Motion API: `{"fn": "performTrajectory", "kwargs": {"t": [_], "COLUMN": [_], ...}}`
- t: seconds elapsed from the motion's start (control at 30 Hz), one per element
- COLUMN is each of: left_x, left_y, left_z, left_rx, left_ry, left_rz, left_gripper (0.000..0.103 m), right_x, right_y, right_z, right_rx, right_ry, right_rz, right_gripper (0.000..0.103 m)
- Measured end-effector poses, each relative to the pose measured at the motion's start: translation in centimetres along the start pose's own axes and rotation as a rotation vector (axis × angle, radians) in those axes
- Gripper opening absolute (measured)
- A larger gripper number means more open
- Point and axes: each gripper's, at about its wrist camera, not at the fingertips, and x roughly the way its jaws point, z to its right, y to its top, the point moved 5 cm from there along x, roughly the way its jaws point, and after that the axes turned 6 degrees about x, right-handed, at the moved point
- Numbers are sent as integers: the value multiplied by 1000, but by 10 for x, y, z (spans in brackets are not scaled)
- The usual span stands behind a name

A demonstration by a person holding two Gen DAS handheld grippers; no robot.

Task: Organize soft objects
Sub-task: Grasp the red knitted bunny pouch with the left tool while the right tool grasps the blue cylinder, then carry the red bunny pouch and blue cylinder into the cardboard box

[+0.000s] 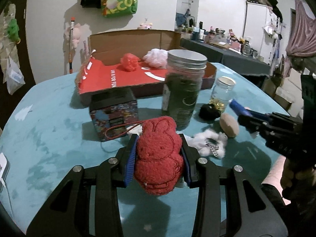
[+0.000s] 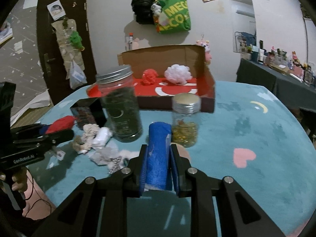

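Readable text: the green bag [image 2: 173, 14] hung on the wall shows "MEG" over "ECO", cut off at its fold. The red sheet lining the open cardboard box [image 1: 150, 39] reads "LIFE IS FOR FUN" in white. The left gripper's body carries "GenRobot.AI" in the right wrist view. Print on the tall jar [image 1: 182, 86] and the patterned box [image 1: 113, 116] is too small to read.

Left gripper [image 1: 158, 158]: jaws clenched on the red rabbit plush [image 1: 158, 158], blue pads pressed into both its sides, held above the teal table cover [image 2: 266, 148]. A red cord loops from it toward the patterned box.

Right gripper [image 2: 158, 167]: jaws clamped on the blue rolled cloth [image 2: 158, 158], roll pointing forward along the fingers.

In the cardboard box: a red pompom [image 2: 149, 77] and a white pompom [image 2: 178, 74], well apart from both grippers.

Room: both jars stand between the grippers and the cardboard box's front wall; the small jar [image 2: 184, 118] sits just beyond the roll's tip. White fluffy toy [image 1: 209, 144], tan pad [image 1: 229, 124] and black fluff [image 1: 209, 111] crowd the middle. The cover's right side lies bare to its edge.
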Motion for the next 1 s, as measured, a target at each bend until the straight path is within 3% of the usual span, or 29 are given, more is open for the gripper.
{"fn": "performTrajectory", "kwargs": {"t": [0.17, 0.53, 0.7, 1.0], "left_x": [2, 0, -5, -4], "left_y": [1, 2, 7, 30], "left_z": [6, -14, -34, -59], "left_rx": [11, 3, -9, -28], "left_ry": [-9, 61, 106, 120], "left_rz": [-3, -15, -10, 12], "left_gripper": [37, 37, 37, 37], "right_x": [1, -3, -7, -7], "right_y": [-1, 5, 17, 49], "right_z": [-5, 10, 26, 37], "right_rx": [-9, 14, 35, 22], "right_ry": [14, -36, -64, -85], "right_rz": [-7, 7, 24, 61], "right_gripper": [23, 23, 23, 23]}}
